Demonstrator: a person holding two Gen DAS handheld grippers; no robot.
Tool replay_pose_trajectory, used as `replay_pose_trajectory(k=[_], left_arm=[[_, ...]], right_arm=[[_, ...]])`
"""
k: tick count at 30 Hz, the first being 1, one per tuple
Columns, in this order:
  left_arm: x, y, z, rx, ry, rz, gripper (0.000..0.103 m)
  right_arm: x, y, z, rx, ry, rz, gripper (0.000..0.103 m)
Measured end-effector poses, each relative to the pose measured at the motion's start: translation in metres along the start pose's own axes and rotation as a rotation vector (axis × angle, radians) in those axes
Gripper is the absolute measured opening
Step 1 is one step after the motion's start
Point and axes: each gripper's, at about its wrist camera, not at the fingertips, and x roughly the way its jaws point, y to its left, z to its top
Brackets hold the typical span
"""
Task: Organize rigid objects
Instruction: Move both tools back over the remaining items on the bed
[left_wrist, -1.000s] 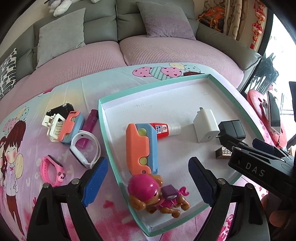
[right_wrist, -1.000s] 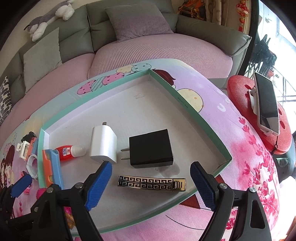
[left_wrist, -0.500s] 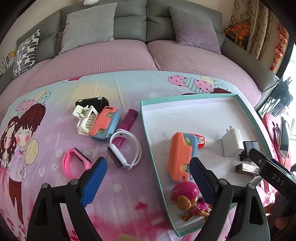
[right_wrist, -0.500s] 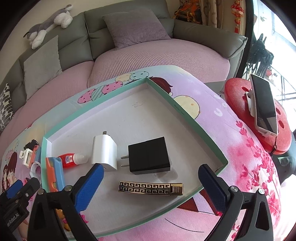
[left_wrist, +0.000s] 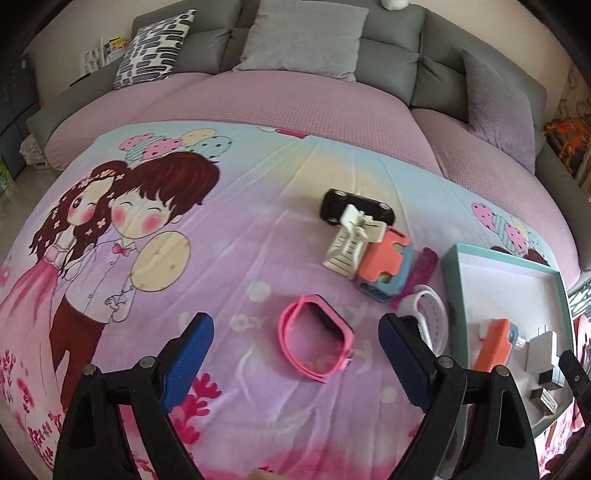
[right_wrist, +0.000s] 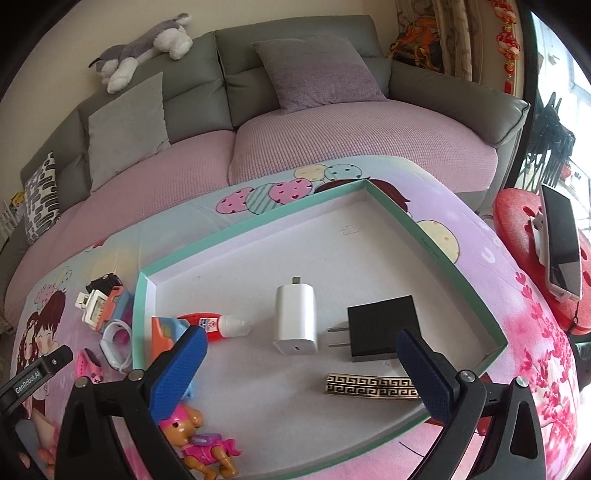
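Note:
My left gripper (left_wrist: 295, 328) is open and empty above the cartoon cloth. A pink watch (left_wrist: 314, 343) lies on the cloth just ahead, between the lines of its fingers and untouched. To the right lie a white watch (left_wrist: 424, 314) and a pile: black toy car (left_wrist: 354, 206), white clip (left_wrist: 347, 243), orange-blue toy (left_wrist: 384, 266), purple lighter (left_wrist: 423, 266). My right gripper (right_wrist: 301, 343) hangs open and empty over the teal tray (right_wrist: 258, 226). In the tray are a white charger (right_wrist: 295, 317), black adapter (right_wrist: 384, 328), gold clip (right_wrist: 369, 384), glue bottle (right_wrist: 218, 325) and toy pup (right_wrist: 199, 435).
A pink-and-grey sofa with cushions (left_wrist: 303, 37) curves behind the cloth. A plush dog (right_wrist: 144, 51) lies on the sofa back. At the right, a red stool (right_wrist: 517, 218) carries a phone (right_wrist: 561, 243) on a stand. The other gripper's body (right_wrist: 37, 373) shows at the lower left.
My left gripper swung left, off the tray and over the cloth, so the pink watch now lies ahead of it. My right gripper's jaws spread wider and it drew back a little.

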Motion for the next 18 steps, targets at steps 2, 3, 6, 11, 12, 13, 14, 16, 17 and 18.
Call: replay_pose_trajectory(k=[2,3,6,11,12,13,14,16,17,18], left_arm=[[0.000,0.016,0.001,-0.041,-0.007,0.030,0.101],[-0.001,0.023,0.002,-0.062,-0.010,0.038,0.103],[-0.002,0.039,0.004,-0.116,-0.022,0.050,0.103],[-0.004,0.054,0.006,-0.149,-0.032,0.069,0.103],[-0.004,0.057,0.006,-0.153,-0.032,0.071,0.103],[-0.004,0.060,0.006,-0.158,-0.032,0.072,0.103],[-0.004,0.063,0.006,-0.164,-0.031,0.072,0.103],[-0.003,0.067,0.005,-0.172,-0.026,0.080,0.103],[-0.002,0.069,0.005,-0.169,-0.023,0.087,0.103],[0.000,0.069,0.004,-0.162,-0.018,0.094,0.103]], right_arm=[[0.001,0.016,-0.001,-0.024,-0.004,0.029,0.103],[0.002,0.025,-0.003,-0.040,-0.006,0.044,0.103],[0.004,0.049,-0.008,-0.089,-0.005,0.101,0.103],[0.010,0.082,-0.018,-0.155,0.008,0.149,0.103],[0.012,0.088,-0.020,-0.166,0.014,0.154,0.103],[0.014,0.093,-0.022,-0.178,0.020,0.161,0.103],[0.016,0.099,-0.024,-0.190,0.023,0.169,0.103],[0.018,0.110,-0.028,-0.217,0.025,0.186,0.103],[0.019,0.115,-0.030,-0.231,0.026,0.189,0.103],[0.021,0.119,-0.032,-0.244,0.025,0.191,0.103]])
